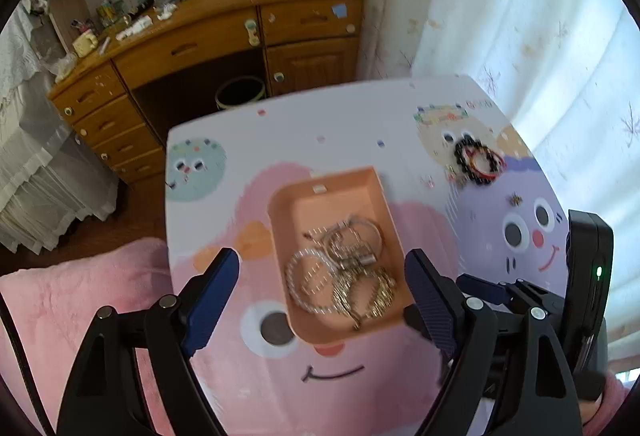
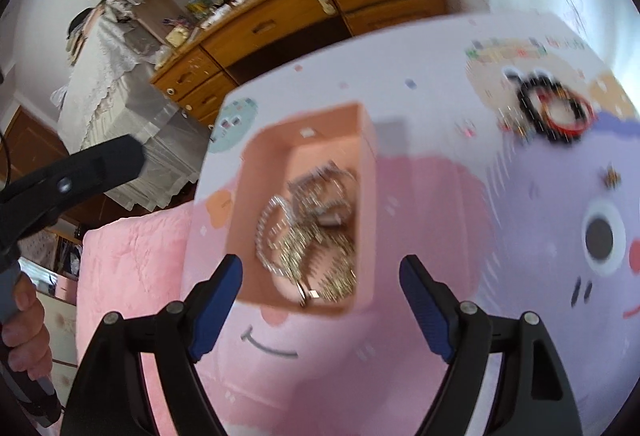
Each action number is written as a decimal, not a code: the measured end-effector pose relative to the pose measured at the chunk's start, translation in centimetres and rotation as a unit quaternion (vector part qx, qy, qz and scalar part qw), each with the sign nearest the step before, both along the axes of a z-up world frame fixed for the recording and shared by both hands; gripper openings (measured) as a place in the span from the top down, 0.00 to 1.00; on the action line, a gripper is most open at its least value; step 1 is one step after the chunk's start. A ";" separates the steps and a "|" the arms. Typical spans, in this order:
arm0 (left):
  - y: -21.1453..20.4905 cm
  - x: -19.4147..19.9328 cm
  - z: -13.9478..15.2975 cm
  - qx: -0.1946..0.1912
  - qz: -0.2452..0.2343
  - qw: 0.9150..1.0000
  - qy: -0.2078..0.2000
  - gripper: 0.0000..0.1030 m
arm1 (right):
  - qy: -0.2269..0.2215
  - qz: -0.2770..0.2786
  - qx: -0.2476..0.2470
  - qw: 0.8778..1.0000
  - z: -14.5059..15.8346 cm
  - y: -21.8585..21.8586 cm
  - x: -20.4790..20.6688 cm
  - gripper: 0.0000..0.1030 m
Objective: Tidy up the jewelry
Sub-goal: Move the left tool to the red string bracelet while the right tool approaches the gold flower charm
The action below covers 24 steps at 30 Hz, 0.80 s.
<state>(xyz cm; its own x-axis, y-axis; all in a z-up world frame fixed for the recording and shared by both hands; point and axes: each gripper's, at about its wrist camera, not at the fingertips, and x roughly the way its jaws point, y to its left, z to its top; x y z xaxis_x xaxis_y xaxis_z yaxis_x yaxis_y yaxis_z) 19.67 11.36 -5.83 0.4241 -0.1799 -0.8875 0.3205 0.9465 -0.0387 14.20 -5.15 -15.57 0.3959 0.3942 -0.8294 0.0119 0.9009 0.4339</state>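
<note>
Left gripper (image 1: pixel 322 268) and right gripper (image 2: pixel 320 276), each with its jaws spread wide and nothing between them, held above a counter (image 1: pixel 360 116) covered in cartoon faces. Directly ahead of both grippers, between the lines of their fingers, lies a shallow peach tray (image 1: pixel 280 204) holding a tangle of silver and gold bracelets (image 1: pixel 340 272). Far ahead and to the right of both grippers, well apart from the tray, a black bead bracelet (image 1: pixel 466 164) and a red bracelet (image 1: pixel 486 162) lie together on the bare counter; a small dark charm (image 1: pixel 515 200) sits nearer, between them and the right gripper. Both views are smeared, so whether the beads and the red ring are linked cannot be told.

The step in hand is judged to be collecting the loose pieces into the tray. The right gripper is the closer tool: it should come down over one side of a ring so a single strand passes between the fingers, close gently, lift clear of its neighbour, and let go low over the tray to avoid scattering what lies there.
</note>
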 end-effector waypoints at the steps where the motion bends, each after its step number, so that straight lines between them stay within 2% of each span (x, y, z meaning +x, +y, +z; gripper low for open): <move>1: -0.3 -0.3 -0.3 0.001 -0.002 1.000 0.007 0.18 | 0.009 -0.006 0.005 1.000 -0.3 -0.6 -0.4 0.21; 9: -4.0 -2.9 -2.2 0.018 -0.032 0.998 0.046 0.17 | 0.082 -0.068 0.002 0.994 -2.8 -8.1 -4.5 0.21; 13: -6.8 -4.0 -3.1 0.033 -0.053 0.996 0.056 0.17 | 0.105 -0.094 -0.008 0.990 -3.6 -11.9 -5.9 0.21; 15: -8.6 -4.3 -3.5 0.028 -0.065 0.995 0.064 0.17 | 0.109 -0.097 -0.011 0.989 -3.6 -13.4 -6.2 0.21; 19: -11.8 -4.2 -3.9 0.022 -0.077 0.994 0.070 0.17 | 0.112 -0.087 -0.029 0.989 -3.7 -16.2 -6.0 0.21; 24: -16.4 -3.7 -4.3 0.016 -0.107 0.993 0.037 0.17 | 0.094 -0.032 -0.085 0.991 -3.6 -18.4 -5.0 0.21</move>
<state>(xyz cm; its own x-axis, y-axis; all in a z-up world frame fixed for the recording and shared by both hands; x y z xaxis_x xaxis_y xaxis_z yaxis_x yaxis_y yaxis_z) 15.93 -5.06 -10.15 0.3121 -0.2304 -0.9217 0.5127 0.8576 -0.0408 9.21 -23.57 -19.21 0.2475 0.2208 -0.9434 0.1385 0.9556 0.2599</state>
